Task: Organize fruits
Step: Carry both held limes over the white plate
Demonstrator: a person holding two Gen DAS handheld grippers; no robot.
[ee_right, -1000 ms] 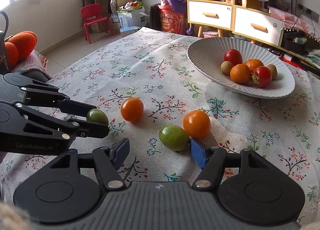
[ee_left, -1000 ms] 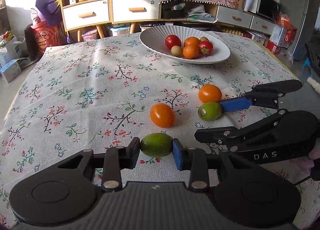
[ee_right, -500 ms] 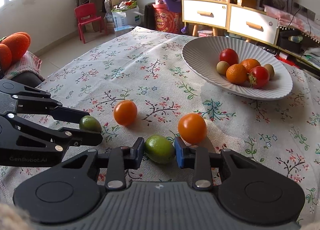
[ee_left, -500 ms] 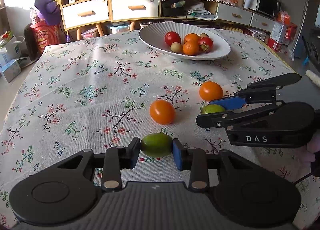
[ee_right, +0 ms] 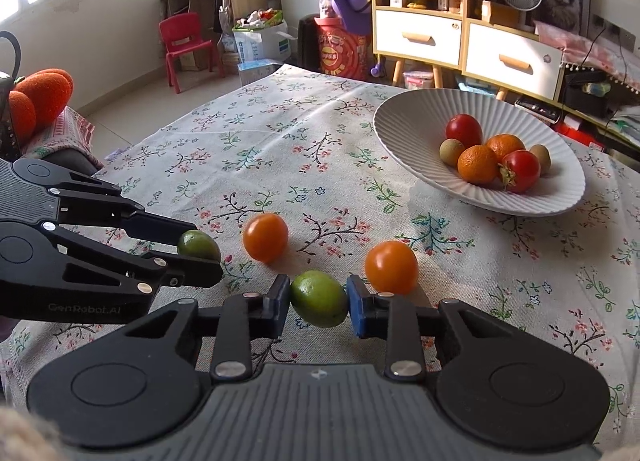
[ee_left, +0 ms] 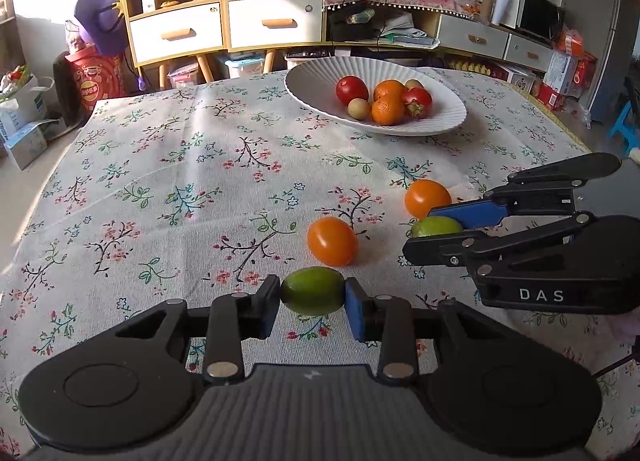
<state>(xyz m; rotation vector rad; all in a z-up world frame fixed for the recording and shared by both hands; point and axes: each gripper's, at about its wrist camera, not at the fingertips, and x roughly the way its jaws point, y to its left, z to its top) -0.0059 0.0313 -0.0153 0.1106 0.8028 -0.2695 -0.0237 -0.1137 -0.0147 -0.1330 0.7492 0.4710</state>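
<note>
My left gripper (ee_left: 313,303) is shut on a green fruit (ee_left: 313,290), held just above the floral tablecloth. My right gripper (ee_right: 318,305) is shut on a second green fruit (ee_right: 319,297). Each gripper shows in the other's view: the right gripper (ee_left: 436,235) with its green fruit (ee_left: 437,226), the left gripper (ee_right: 200,253) with its green fruit (ee_right: 198,244). Two orange tomatoes (ee_left: 332,241) (ee_left: 427,198) lie on the cloth between them; they also show in the right wrist view (ee_right: 265,236) (ee_right: 391,267). A white ribbed bowl (ee_left: 312,81) (ee_right: 404,129) holds several fruits.
The tablecloth (ee_left: 180,181) covers the whole table. Shelves and drawers (ee_left: 224,25) stand beyond the far edge. A red child chair (ee_right: 184,45) and boxes are on the floor at left. An orange plush (ee_right: 38,95) sits at the left edge.
My right gripper has closed on the second green fruit, which lay between its open fingers a second ago. Both grippers have risen slightly with their fruits.
</note>
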